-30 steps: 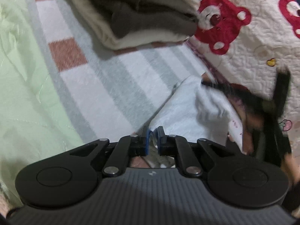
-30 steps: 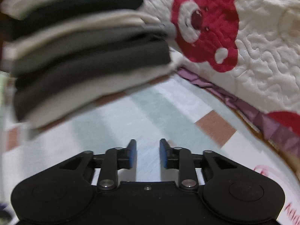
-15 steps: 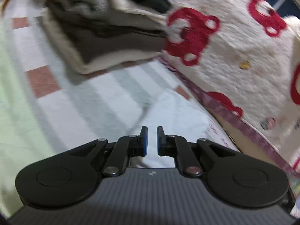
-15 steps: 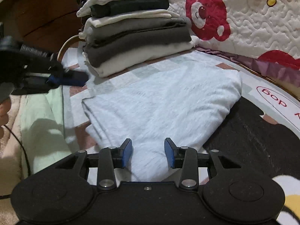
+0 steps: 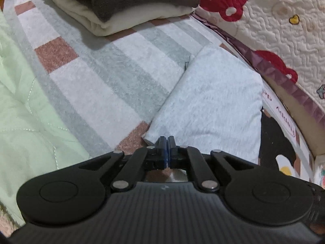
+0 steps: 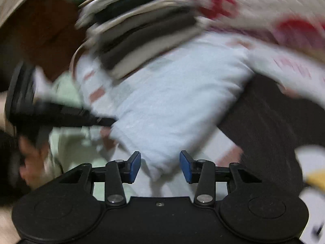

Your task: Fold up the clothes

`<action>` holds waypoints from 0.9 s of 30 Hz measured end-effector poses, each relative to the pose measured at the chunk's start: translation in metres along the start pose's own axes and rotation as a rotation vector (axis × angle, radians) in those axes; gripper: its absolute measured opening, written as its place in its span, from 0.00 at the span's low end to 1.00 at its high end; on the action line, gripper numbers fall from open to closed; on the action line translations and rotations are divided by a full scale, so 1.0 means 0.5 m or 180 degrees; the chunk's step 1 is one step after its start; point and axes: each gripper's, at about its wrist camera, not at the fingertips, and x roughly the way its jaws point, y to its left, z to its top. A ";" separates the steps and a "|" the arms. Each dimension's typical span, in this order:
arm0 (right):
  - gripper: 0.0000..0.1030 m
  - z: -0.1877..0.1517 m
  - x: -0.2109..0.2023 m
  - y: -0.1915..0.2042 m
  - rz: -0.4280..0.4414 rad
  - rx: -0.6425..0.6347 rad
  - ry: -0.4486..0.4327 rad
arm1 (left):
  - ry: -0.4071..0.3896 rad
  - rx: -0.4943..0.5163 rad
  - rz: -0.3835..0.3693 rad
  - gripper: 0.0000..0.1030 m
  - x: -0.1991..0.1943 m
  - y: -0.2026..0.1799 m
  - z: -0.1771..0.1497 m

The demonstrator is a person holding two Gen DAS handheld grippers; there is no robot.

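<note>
A folded pale white garment (image 5: 213, 101) lies on the striped bed cover (image 5: 105, 77), also seen blurred in the right wrist view as the same garment (image 6: 168, 105). My left gripper (image 5: 167, 148) is shut at the garment's near left corner, with a thin edge of the cloth pinched between its blue pads. In the right wrist view the left gripper (image 6: 109, 121) reaches in from the left and meets that corner. My right gripper (image 6: 160, 165) stands open just above the garment's near edge, with nothing between its fingers (image 6: 135, 162).
A stack of folded grey, black and cream clothes (image 5: 126, 4) stands at the back of the cover. A quilt with red bears (image 5: 280, 20) rises on the right. A pale green blanket (image 5: 26, 109) lies left. A dark patterned cloth (image 6: 270, 122) lies right of the garment.
The left gripper has dropped to the garment's near corner and shut on it. The right gripper has swung back over the garment and opened wider; its view is blurred by motion.
</note>
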 end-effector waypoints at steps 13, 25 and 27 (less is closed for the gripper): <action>0.64 0.015 -0.002 -0.063 0.0608 0.1101 -0.0085 | -0.0220 -0.0014 -0.0389 0.07 -0.046 0.000 0.012; 0.36 0.077 0.000 -0.030 0.0985 0.1184 -0.0081 | -0.0848 0.2456 -0.0510 0.51 -0.159 -0.180 -0.053; 0.36 0.097 -0.001 -0.024 0.0979 0.1171 -0.0017 | -0.0854 0.2528 -0.0403 0.53 -0.148 -0.189 -0.059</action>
